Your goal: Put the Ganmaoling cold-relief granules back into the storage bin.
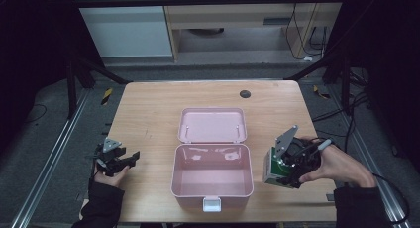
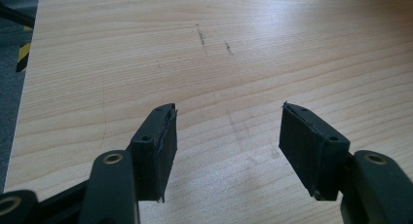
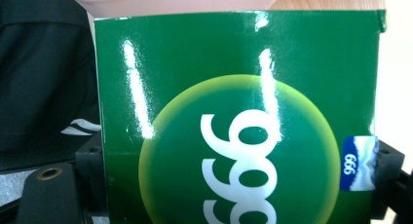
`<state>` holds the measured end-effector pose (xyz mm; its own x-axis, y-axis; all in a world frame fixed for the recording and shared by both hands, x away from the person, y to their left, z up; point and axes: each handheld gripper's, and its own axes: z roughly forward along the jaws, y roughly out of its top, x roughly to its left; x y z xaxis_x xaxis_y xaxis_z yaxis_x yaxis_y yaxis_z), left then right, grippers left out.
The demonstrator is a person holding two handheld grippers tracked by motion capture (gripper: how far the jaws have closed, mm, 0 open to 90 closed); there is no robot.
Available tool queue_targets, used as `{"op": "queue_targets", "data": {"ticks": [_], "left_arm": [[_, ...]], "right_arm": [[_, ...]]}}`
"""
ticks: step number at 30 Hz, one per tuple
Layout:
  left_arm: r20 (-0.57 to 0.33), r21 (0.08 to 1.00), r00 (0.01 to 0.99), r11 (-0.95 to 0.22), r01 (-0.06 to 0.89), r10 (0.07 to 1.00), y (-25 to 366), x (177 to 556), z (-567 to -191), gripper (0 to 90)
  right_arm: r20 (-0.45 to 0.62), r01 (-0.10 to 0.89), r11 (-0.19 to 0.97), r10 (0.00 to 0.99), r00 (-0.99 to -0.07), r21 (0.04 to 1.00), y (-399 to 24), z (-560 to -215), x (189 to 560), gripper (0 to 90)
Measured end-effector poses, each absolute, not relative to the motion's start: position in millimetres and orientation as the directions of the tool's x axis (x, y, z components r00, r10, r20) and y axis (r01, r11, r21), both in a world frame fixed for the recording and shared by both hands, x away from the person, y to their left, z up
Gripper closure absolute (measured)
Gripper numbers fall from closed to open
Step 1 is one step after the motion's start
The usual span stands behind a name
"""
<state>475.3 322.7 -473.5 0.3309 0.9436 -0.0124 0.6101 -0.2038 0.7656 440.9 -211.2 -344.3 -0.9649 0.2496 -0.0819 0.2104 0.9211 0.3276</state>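
Observation:
A pink box [image 1: 212, 181] stands open at the table's middle front, its lid [image 1: 213, 125] laid back and its inside bare. To its right my right gripper [image 1: 281, 174] is shut on a green carton [image 1: 273, 169] [image 3: 238, 117] marked 999, held just off the box's right wall. In the right gripper view the carton's glossy face sits between the two jaws, with the pink box's wall [image 3: 170, 0] behind it. My left gripper [image 1: 130, 158] [image 2: 226, 146] rests open at the table's left front, with bare wood between its pads [image 2: 165, 151].
The wooden table [image 1: 148, 109] has a dark round hole [image 1: 245, 94] near its far edge. Black frame legs and cables stand on the floor around it. A white latch [image 1: 212, 204] sticks out from the box's front.

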Motion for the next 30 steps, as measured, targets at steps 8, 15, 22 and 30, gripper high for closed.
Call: {"op": "queue_targets", "data": {"ticks": [8, 15, 22, 30], "left_arm": [[-0.012, 0.764, 0.333, -0.206, 0.611, 0.943, 323, 475, -474, 38.2], [-0.013, 0.765, 0.332, -0.205, 0.611, 0.943, 323, 475, -474, 38.2], [-0.013, 0.765, 0.333, -0.205, 0.611, 0.943, 323, 475, -474, 38.2], [-0.012, 0.764, 0.335, -0.207, 0.611, 0.942, 323, 475, -474, 38.3]], "right_arm": [[-0.094, 0.202, 0.92, 0.246, -0.965, 0.335, -209, -331, 441, 15.9], [-0.111, 0.186, 0.923, 0.235, -0.966, 0.338, -201, -315, 442, 15.9], [-0.128, 0.166, 0.926, 0.22, -0.967, 0.339, -193, -303, 442, 15.9], [-0.136, 0.154, 0.933, 0.207, -0.969, 0.324, -179, -289, 442, 15.9]]}}
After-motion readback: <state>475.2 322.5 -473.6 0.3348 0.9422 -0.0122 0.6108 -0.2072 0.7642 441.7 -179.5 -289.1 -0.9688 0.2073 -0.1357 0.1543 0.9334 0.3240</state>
